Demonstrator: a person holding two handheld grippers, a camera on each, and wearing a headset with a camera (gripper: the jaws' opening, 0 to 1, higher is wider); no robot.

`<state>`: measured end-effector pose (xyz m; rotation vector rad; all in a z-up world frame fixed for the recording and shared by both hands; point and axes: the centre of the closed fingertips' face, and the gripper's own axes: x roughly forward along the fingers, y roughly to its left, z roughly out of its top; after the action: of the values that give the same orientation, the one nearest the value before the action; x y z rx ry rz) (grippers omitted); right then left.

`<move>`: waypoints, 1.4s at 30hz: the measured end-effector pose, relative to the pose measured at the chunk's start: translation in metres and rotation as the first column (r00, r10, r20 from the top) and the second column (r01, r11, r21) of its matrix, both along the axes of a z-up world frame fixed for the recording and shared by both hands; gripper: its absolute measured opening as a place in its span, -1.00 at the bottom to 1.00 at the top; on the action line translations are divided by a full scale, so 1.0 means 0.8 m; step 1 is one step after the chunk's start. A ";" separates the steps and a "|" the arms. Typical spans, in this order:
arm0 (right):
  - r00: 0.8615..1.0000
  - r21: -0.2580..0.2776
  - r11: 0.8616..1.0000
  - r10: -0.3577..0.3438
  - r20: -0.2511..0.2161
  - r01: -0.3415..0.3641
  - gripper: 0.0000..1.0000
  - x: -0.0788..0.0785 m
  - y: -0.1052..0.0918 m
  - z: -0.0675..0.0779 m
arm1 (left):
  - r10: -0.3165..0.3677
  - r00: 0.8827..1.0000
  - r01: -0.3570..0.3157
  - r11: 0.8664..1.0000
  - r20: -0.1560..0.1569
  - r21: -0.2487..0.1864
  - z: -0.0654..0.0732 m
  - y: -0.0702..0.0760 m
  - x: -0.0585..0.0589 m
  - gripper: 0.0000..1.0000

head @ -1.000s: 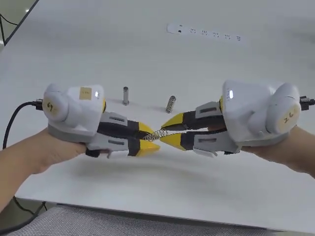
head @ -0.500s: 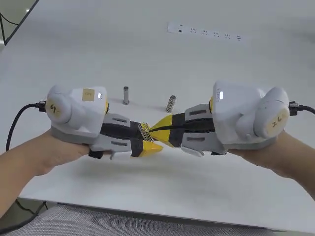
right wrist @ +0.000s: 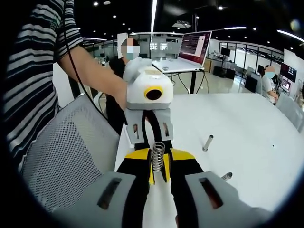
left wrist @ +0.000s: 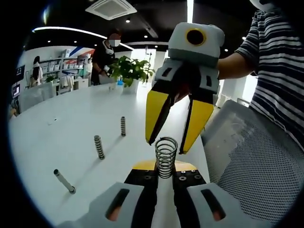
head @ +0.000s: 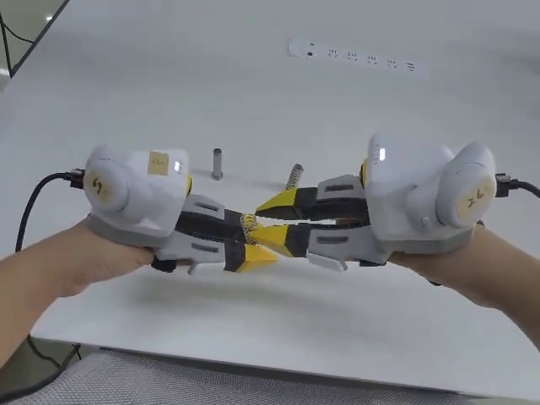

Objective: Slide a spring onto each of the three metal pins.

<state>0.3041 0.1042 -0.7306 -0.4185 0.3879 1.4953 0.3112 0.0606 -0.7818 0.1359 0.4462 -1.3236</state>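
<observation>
Sitting beyond clamped spring [head: 249, 225]: bare pin [head: 218, 163], power strip [head: 352, 58].

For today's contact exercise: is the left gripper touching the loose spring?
Touching. The left gripper view shows the spring pinched between the jaws of the left gripper.

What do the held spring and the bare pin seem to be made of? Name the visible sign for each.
Spring: likely steel wire; silvery coils catching light. Bare pin: probably metal; smooth grey cylinder with dull sheen.
</observation>
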 end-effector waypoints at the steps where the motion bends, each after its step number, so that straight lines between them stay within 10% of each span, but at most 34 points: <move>1: 1.000 0.006 1.000 0.001 -0.003 -0.001 -0.67 -0.001 0.002 0.001 | -0.012 1.000 0.012 1.000 0.005 0.007 -0.001 -0.002 -0.003 -0.84; 13: 0.999 -0.013 1.000 0.018 0.033 -0.018 -0.74 -0.005 -0.003 -0.005 | 0.005 1.000 -0.005 1.000 0.006 0.011 0.002 0.006 0.000 -0.84; 22: 0.999 0.024 1.000 0.011 0.048 -0.012 -0.75 -0.002 -0.001 0.004 | 0.086 0.995 -0.092 0.989 -0.056 -0.116 0.014 0.012 0.005 -0.84; 42: 0.997 0.018 1.000 0.002 0.082 -0.003 -0.75 0.002 0.007 0.005 | 0.152 0.981 -0.165 0.980 -0.117 -0.114 0.007 0.022 0.003 -0.58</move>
<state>0.3057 0.1098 -0.7264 -0.4643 0.3088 1.4781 0.3139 0.0785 -0.7762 -0.0732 0.4558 -1.2010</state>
